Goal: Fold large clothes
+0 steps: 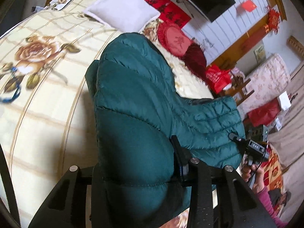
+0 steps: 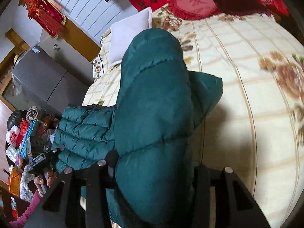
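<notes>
Both grippers clamped on the teal down jacket, lifted over the bed

We hold the left gripper [image 1: 136, 172] and right gripper [image 2: 152, 169] pinching the down jacket [image 1: 136, 87]; its long axis runs away toward the far pillow [image 1: 121, 7], above the floral bedspread [image 1: 47, 98].

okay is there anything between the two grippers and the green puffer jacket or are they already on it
Nothing visible stands between. The left gripper and the right gripper are each shut on the green puffer jacket, which bulges up between their fingers above the floral bedspread.
</notes>
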{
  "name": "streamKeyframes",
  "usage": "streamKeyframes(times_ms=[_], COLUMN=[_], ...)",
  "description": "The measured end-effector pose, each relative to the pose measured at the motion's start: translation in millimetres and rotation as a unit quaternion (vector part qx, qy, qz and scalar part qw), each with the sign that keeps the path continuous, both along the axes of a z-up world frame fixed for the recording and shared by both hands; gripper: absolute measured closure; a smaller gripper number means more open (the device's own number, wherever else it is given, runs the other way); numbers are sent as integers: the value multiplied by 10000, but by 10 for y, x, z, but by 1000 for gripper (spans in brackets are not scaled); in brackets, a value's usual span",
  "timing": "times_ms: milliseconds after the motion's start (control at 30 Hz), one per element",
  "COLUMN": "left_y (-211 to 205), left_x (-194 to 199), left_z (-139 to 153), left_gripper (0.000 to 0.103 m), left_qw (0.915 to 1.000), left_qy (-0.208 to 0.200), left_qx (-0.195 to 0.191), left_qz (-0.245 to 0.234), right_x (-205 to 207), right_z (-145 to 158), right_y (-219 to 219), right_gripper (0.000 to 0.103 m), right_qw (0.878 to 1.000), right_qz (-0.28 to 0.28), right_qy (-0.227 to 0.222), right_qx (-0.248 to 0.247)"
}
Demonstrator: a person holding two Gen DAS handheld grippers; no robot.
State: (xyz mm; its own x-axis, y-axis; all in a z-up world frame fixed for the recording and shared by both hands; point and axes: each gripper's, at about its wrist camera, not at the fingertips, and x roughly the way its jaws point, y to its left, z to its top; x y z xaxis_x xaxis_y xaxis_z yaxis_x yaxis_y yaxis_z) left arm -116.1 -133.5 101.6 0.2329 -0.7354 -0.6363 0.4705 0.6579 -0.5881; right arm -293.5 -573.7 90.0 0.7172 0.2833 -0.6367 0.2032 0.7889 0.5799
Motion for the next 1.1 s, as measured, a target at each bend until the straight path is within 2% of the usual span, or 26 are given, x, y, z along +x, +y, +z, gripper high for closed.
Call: streamKeyframes(times_ms=[67,100,200,233,267,367,500,600,700,767,900,1100], left_y=[56,76,58,63,69,53,63,74,-8,-104,-268,-458], left_x=[-71,-89,-98,-102,-126,-224,-471,-738,-939,-1026,-1264,-1480], left_z=[-153,-260,-515,-543,-541,-414,-150,25,83,83,50,-17], left_gripper=[83,77,53,46,45,44,45,45,45,45,45,45], left_qw=[9995,9987,9950,9944,9934,9895,9766,9665,9580,9535,9485,9490], left_qy=[77,146,132,86,-4,-272,-932,-1429,-1717,-1822,-2022,-1986], left_qx=[290,463,916,957,1010,1247,1703,1852,2044,2193,2255,2281], left_qz=[72,176,376,444,539,677,924,1052,1046,981,925,890], right_x=[-184,-245,-325,-315,-322,-379,-543,-699,-824,-887,-873,-874], right_z=[-160,-247,-553,-617,-643,-487,-120,131,312,377,402,308], right_y=[4,16,-3,16,40,143,303,459,709,925,1335,1896], right_gripper=[54,52,29,24,19,19,19,19,18,18,17,17], right_qw=[9998,9996,9957,9946,9938,9898,9832,9825,9812,9782,9692,9561], right_qz=[-107,-196,-596,-641,-675,-738,-848,-813,-715,-648,-591,-376], right_qy=[117,200,679,768,776,813,614,377,235,147,42,-39], right_qx=[107,99,-213,-281,-432,-906,-1493,-1635,-1775,-1967,-2392,-2905])
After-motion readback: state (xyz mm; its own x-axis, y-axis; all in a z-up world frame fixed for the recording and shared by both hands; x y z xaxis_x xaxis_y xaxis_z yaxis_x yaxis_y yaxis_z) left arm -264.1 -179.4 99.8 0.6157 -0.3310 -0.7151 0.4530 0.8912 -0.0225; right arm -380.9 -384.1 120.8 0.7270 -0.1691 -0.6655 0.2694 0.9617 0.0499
